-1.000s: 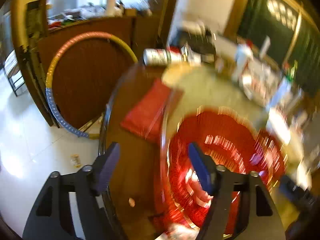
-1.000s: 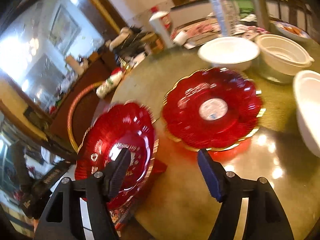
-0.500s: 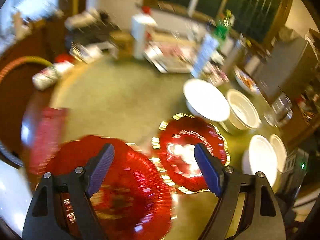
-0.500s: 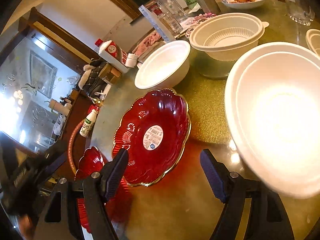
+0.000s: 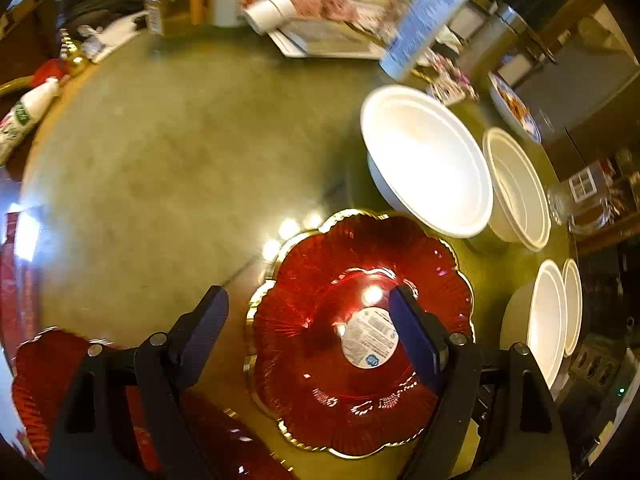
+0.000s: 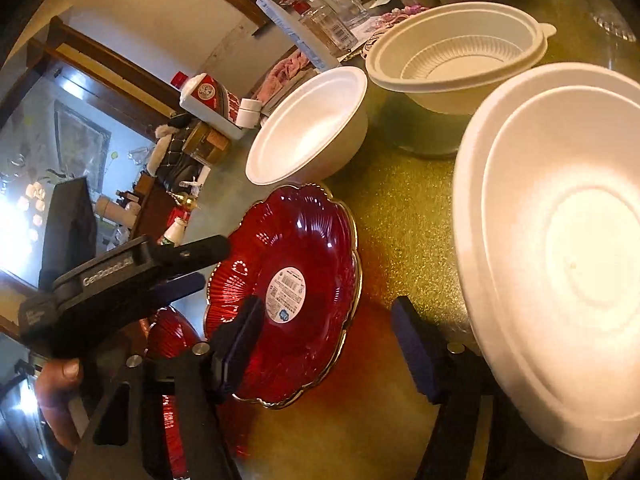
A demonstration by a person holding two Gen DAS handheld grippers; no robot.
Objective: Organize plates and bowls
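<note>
A red plate [image 5: 352, 360] with a gold rim and a round sticker lies on the table. My left gripper [image 5: 310, 326] hangs open above its left rim, one finger over the bare table and the other over the sticker. The right wrist view shows the same red plate [image 6: 296, 264], with the left gripper [image 6: 204, 268] at its far edge. My right gripper [image 6: 330, 350] straddles the near rim; its jaws are closing and the pads touch nothing. A second red plate [image 5: 36, 380] sits at the table's edge. A large white bowl [image 6: 560, 260] is close on the right.
More white bowls [image 5: 428, 160] and a ribbed white container [image 6: 460, 56] stand behind the plate. A stacked pair of white bowls [image 5: 552, 320] is at the right. Bottles, glasses and boxes crowd the far rim of the green table [image 5: 168, 152]. A hand [image 6: 56, 392] holds the left gripper.
The left gripper swung from the table's edge, past the second red plate, to above the stickered plate. The right gripper moved closer to the large white bowl, rolled, and its jaws narrowed.
</note>
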